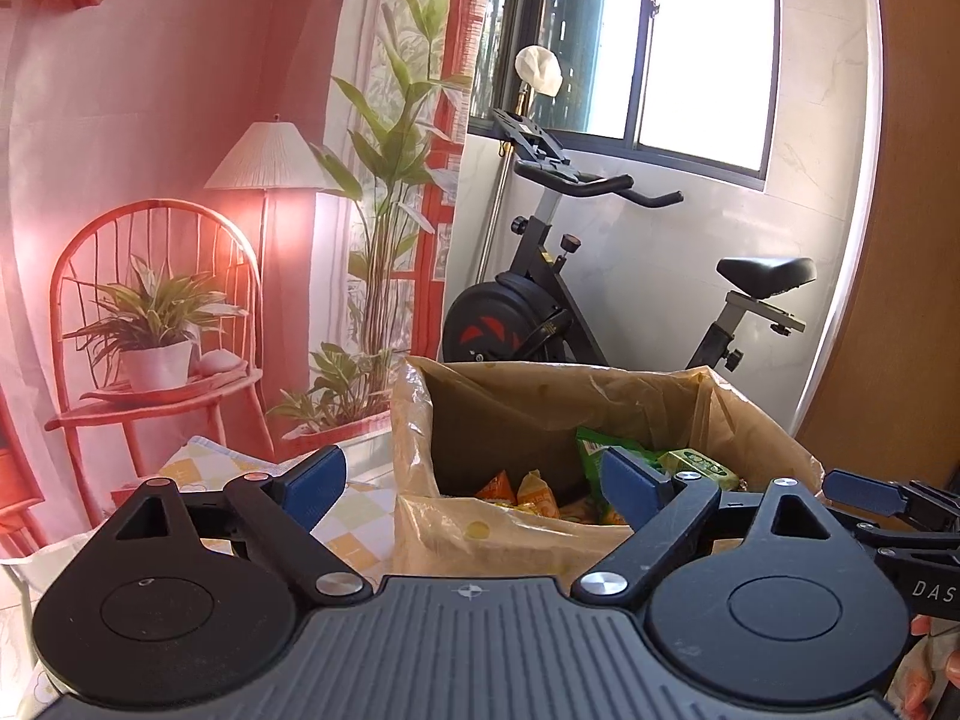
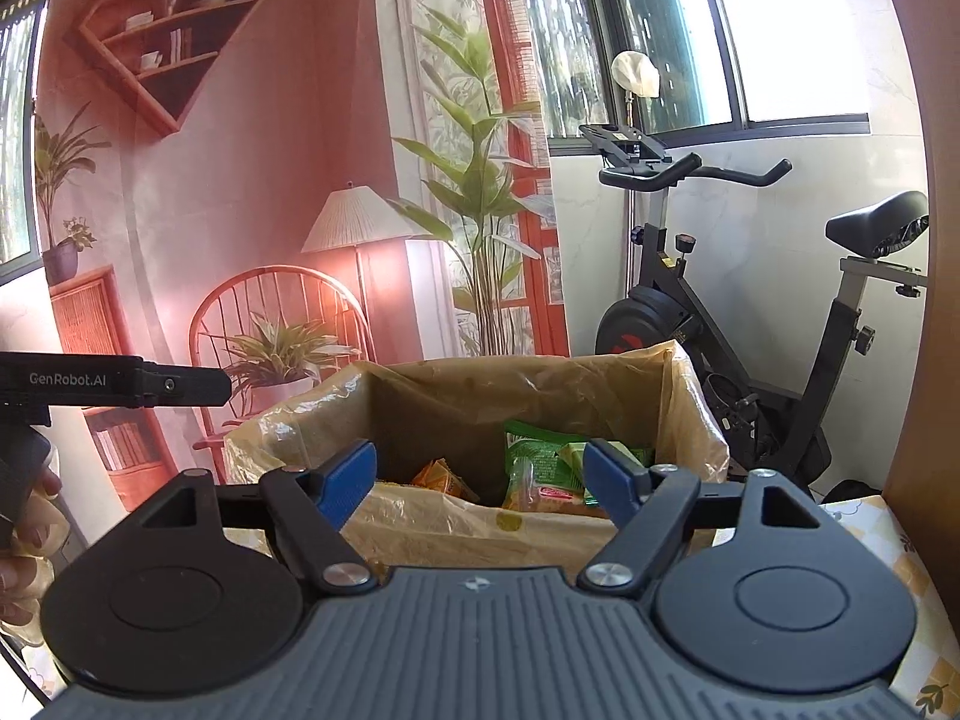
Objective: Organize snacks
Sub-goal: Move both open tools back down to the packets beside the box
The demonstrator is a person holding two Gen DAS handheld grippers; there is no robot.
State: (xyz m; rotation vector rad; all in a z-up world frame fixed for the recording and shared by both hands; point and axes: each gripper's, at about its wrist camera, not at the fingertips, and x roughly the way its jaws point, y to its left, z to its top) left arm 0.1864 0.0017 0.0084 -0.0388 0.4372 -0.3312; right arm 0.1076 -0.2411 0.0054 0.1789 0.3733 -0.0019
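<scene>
Both grippers hover wide and empty before a plastic-lined box [image 1: 498,534] of snacks in the lower centre of each frame — a pause between picks, it appears, with packets already inside. The left gripper [image 1: 474,480] frames orange packets [image 1: 516,489] and a green packet [image 1: 606,450]; the right gripper [image 2: 480,480] sits just short of the box's near rim. The next move likely calls for a reach to a fresh snack — none shows outside the box. Only the right wrist view reveals a clear-wrapped snack with a red label [image 2: 534,489]; only the left shows the checked desk cloth [image 1: 354,516] left of the box.
</scene>
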